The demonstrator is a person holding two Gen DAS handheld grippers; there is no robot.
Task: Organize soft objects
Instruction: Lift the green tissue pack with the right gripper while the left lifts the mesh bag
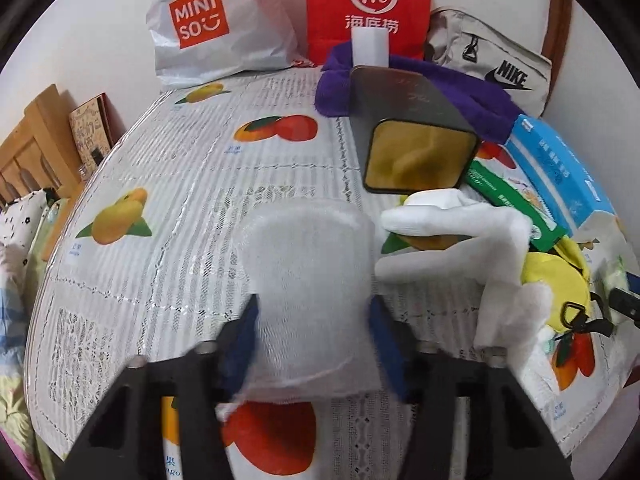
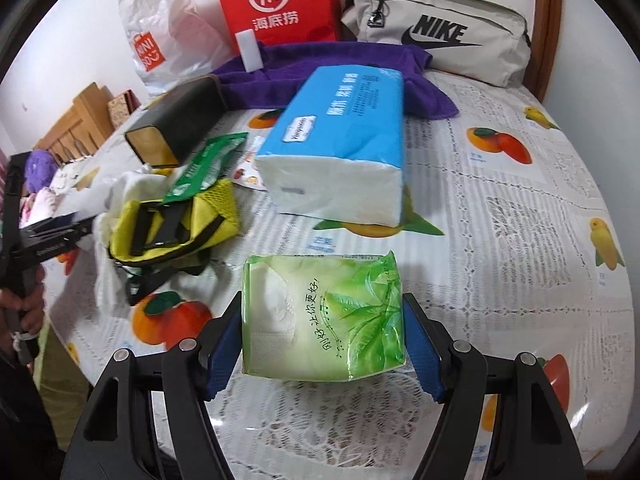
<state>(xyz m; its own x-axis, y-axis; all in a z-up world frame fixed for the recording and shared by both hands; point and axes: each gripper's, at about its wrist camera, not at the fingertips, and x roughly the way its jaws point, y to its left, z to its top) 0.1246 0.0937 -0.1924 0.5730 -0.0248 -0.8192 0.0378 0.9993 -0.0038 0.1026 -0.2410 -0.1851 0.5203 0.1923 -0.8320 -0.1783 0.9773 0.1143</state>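
Observation:
My left gripper (image 1: 312, 320) is shut on a soft white mesh cloth (image 1: 304, 264) and holds it over the fruit-print tablecloth (image 1: 160, 184). My right gripper (image 2: 322, 328) is shut on a green tissue pack (image 2: 324, 316), its blue pads (image 2: 224, 352) pressed against both sides. A blue tissue pack (image 2: 336, 136) lies beyond it, also in the left wrist view (image 1: 560, 168). A white cloth (image 1: 472, 232) and a yellow pouch (image 2: 172, 224) lie between the grippers. A purple towel (image 2: 320, 64) lies at the back.
A dark square tin (image 1: 408, 136) lies on its side mid-table. A green packet (image 2: 204, 168) rests by the pouch. A Miniso bag (image 1: 216, 24), a red paper bag (image 2: 276, 0) and a Nike bag (image 2: 440, 28) stand along the wall. A white block (image 2: 250, 52) stands on the towel.

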